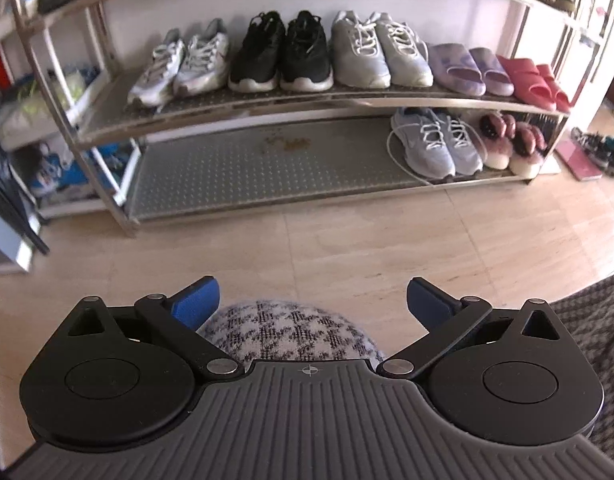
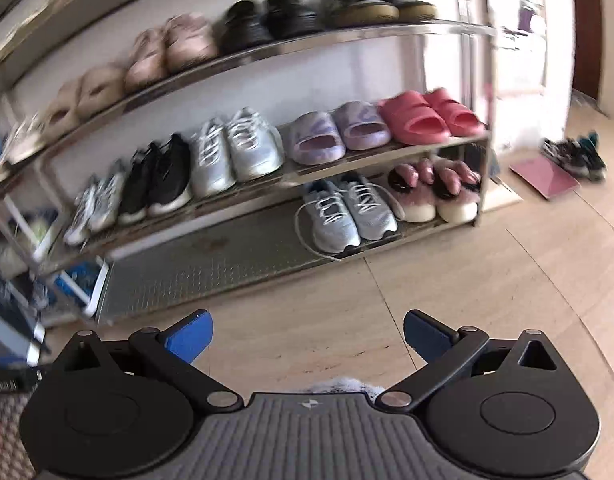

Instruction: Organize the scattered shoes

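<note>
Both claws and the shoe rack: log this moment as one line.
left claw open, empty | right claw open, empty | houndstooth slipper below left claw | shoe rack bottom shelf half bare

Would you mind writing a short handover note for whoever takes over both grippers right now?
Left gripper: open, empty, poised above a houndstooth-patterned slipper on the floor, fingers either side of it but not touching.
Right gripper: open, empty, over bare floor; a sliver of fuzzy fabric shows just under it.
Rack: middle shelf full, from white sneakers to pink slides. Bottom shelf holds grey sneakers and pink fluffy slippers at its right end; the rest is free.
Left to do: shelve the houndstooth slipper, probably on the bottom shelf. Dark shoes lie on the floor beyond the rack's right end.
</note>
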`<state>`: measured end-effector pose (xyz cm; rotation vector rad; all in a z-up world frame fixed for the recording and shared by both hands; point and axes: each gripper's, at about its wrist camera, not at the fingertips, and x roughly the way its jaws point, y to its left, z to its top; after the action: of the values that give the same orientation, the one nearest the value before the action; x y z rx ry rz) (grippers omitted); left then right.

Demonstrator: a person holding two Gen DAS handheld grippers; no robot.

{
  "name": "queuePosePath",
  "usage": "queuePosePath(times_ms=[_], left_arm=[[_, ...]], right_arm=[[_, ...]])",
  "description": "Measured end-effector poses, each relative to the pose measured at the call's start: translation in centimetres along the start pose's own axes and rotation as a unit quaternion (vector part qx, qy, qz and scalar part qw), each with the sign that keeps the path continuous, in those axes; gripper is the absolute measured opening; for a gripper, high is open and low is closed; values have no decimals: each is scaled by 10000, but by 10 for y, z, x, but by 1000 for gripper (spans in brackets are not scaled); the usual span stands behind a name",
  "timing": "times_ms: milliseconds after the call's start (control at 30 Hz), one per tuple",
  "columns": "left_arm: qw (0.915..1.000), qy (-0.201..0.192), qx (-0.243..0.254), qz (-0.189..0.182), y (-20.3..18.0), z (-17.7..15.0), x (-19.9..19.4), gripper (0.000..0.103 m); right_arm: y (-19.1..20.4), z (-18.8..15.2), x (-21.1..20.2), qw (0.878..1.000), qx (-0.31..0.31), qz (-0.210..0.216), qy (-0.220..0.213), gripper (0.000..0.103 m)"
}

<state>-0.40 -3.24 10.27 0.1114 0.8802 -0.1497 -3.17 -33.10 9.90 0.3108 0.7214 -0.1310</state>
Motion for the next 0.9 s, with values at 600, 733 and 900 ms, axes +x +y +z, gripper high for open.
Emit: queuePosePath(times_ms=[600, 733, 900], left_arm=[[9999, -123, 75, -60, -16, 7, 9, 102], [9997, -172, 144, -19, -19, 5, 8, 102], [9998, -128, 151, 7, -18, 7, 9, 102]], right_arm=[[-7, -1, 4, 9972, -308, -667, -111, 101], [-3, -2, 3, 9969, -372, -684, -106, 101], [-1, -1, 4, 9967, -400, -701, -88, 101]])
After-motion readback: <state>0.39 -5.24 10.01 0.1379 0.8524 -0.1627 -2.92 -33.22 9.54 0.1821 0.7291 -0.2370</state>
